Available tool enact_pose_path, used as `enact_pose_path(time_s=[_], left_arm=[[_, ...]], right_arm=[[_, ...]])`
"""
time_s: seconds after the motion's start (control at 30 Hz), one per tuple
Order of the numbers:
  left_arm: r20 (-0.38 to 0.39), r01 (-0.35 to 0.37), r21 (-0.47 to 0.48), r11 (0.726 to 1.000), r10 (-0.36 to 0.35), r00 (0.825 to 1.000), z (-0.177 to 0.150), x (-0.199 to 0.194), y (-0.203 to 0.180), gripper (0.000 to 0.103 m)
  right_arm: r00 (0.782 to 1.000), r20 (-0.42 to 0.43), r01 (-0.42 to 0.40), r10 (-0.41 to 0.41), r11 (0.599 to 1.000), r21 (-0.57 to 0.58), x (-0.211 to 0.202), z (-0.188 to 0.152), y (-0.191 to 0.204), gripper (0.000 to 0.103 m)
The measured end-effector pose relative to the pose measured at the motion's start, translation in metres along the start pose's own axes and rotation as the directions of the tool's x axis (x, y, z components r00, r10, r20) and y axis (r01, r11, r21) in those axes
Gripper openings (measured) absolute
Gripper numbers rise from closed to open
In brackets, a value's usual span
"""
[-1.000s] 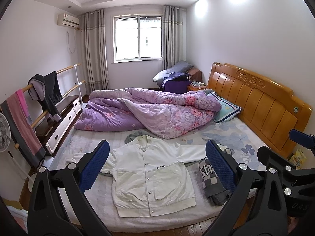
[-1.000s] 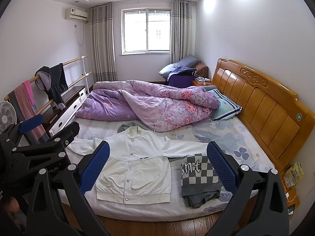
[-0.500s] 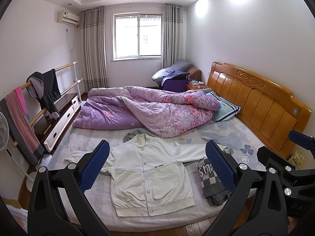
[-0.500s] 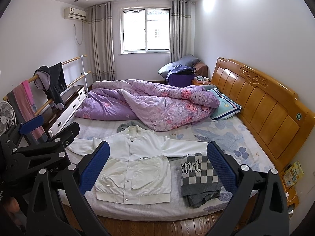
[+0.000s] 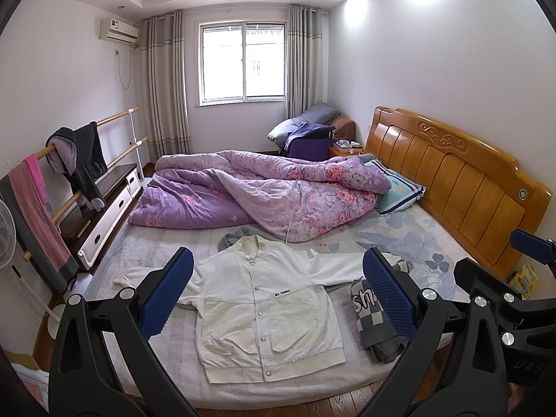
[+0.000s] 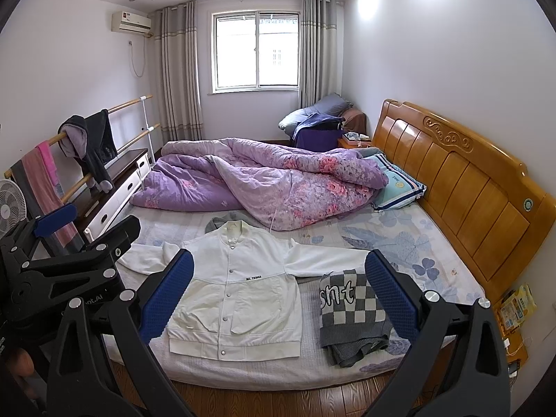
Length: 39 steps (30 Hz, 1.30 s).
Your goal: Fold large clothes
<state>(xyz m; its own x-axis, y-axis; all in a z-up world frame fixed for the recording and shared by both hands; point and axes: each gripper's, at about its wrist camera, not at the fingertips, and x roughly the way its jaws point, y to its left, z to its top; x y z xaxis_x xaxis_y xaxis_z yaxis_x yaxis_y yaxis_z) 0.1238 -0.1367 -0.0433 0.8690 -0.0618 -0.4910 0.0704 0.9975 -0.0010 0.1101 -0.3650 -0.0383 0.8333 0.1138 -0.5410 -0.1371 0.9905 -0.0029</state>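
A white button-up jacket [image 5: 264, 305] lies flat, front up, sleeves spread, on the near part of the bed; it also shows in the right wrist view [image 6: 239, 288]. My left gripper [image 5: 278, 292] is open and empty, held well back from the bed's near edge above the floor. My right gripper [image 6: 278, 292] is open and empty too, at the same distance. The left gripper's body shows at the left of the right wrist view [image 6: 69, 260]; the right gripper's body shows at the right of the left wrist view [image 5: 504, 299].
A folded grey checkered sweater [image 6: 351, 309] lies right of the jacket. A purple floral quilt [image 5: 264, 191] is heaped across the far half of the bed. A wooden headboard [image 5: 451, 180] is on the right. A clothes rail [image 5: 69, 173] and a fan [image 6: 10, 205] stand left.
Both views have drifted slightly; the bed sits a little lower and left in the left wrist view. The jacket and sweater have not moved. Both grippers stay open.
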Motion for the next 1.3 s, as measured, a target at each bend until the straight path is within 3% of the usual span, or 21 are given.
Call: enact_pose_path(time_s=[1.3], left_arm=[[0.003,-0.006,0.014,1.000,0.006,1.000,0.000,0.012,0.005,0.098]], right_arm=[[1.000,-0.012,0.007,-0.007,1.000,0.001,0.009,0.001,-0.002,0.095]])
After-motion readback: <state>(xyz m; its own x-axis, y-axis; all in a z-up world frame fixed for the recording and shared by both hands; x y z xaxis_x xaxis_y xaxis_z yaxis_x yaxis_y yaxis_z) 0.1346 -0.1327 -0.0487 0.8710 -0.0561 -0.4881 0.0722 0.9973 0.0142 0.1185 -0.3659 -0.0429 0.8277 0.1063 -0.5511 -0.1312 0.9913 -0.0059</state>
